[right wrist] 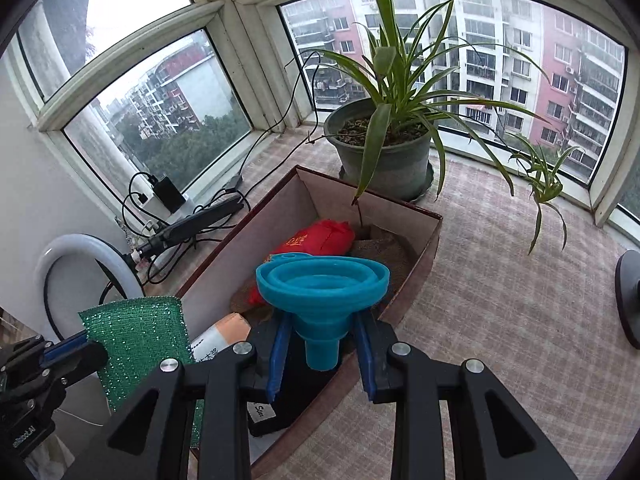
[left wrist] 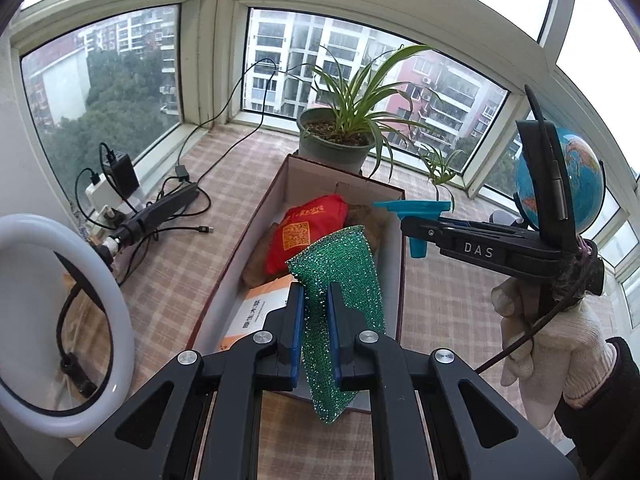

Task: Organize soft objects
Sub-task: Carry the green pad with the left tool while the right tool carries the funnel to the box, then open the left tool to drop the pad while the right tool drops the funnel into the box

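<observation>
**Both soft items held above the cardboard box, neither dropped in yet**

We note the green glitter scouring pad (left wrist: pixel 338 292) clamped on edge in the left gripper (left wrist: pixel 316 300). The blue pads squeeze it near mid-length; its upper end stands free above the jaws and its lower end hangs below them. It hangs over the near end of the open cardboard box (left wrist: pixel 394 216). We judge it light, limp and easily squashed, with a coarse mesh that should not slip. A pinch across its thin faces looks enough.

The blue collapsible funnel (right wrist: pixel 320 292) sits in the right gripper (right wrist: pixel 322 350), mouth up, the pads closed on the cone just under the wide rim, spout pointing down between them. From the left wrist view it rides over the box's right wall. We judge it rubbery and springy; a grip on the stepped cone may fold it or let it squirm out, so the narrower, stiffer part near the spout seems the safer hold.

Inside the box lie a red printed pouch (left wrist: pixel 310 232), brown cloth (right wrist: pixel 380 252) at the far end and an orange-and-white packet (left wrist: pixel 256 312) at the near end. Beyond it stands a potted spider plant (right wrist: pixel 384 152); a ring light (left wrist: pixel 60 320) and a globe (left wrist: pixel 580 176) flank the scene. A white-gloved hand (left wrist: pixel 560 344) carries the right tool.
</observation>
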A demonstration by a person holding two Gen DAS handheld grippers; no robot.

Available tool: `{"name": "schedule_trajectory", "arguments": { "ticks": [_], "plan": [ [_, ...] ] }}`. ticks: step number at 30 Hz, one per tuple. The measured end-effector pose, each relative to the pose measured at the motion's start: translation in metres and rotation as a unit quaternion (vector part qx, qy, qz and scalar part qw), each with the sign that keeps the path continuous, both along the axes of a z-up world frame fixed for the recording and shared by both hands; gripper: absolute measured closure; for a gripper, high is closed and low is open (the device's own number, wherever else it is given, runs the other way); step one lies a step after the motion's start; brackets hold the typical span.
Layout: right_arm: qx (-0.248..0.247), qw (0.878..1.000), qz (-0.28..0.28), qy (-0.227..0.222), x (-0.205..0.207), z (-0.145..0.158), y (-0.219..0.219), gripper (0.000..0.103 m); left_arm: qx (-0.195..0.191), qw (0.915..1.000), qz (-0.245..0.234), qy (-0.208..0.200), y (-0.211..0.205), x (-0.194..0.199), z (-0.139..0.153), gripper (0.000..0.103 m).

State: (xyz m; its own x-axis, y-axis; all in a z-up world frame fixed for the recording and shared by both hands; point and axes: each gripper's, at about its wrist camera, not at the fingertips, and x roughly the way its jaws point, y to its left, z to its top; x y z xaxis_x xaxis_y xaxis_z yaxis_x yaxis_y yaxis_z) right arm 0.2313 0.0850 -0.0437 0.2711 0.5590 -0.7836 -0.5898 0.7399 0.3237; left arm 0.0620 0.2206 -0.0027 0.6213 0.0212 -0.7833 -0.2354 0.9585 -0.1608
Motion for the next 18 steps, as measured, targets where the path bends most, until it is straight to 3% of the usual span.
{"name": "schedule_trajectory", "arguments": {
  "ticks": [8,14,16,17,18],
  "plan": [
    [-0.013,1.000,0.002,0.009,0.012,-0.009,0.020,0.076,0.002,0.9999,-0.006,0.012,-0.004,0.006,-0.009,0.093],
    [0.000,1.000,-0.002,0.026,0.022,-0.011,0.026,0.071,-0.025,0.9995,-0.001,0.016,0.002,0.014,-0.016,0.090],
    [0.007,0.999,-0.002,0.035,0.025,-0.011,0.025,0.063,-0.043,0.9989,-0.005,0.020,0.005,0.017,-0.019,0.083],
    [0.007,0.999,-0.004,0.035,0.026,-0.010,0.024,0.055,-0.047,0.9986,-0.005,0.022,0.006,0.018,-0.020,0.070],
    [0.008,0.999,-0.005,0.033,0.026,-0.009,0.023,0.051,-0.049,0.9986,-0.002,0.022,0.007,0.019,-0.020,0.064]
  ]
}}
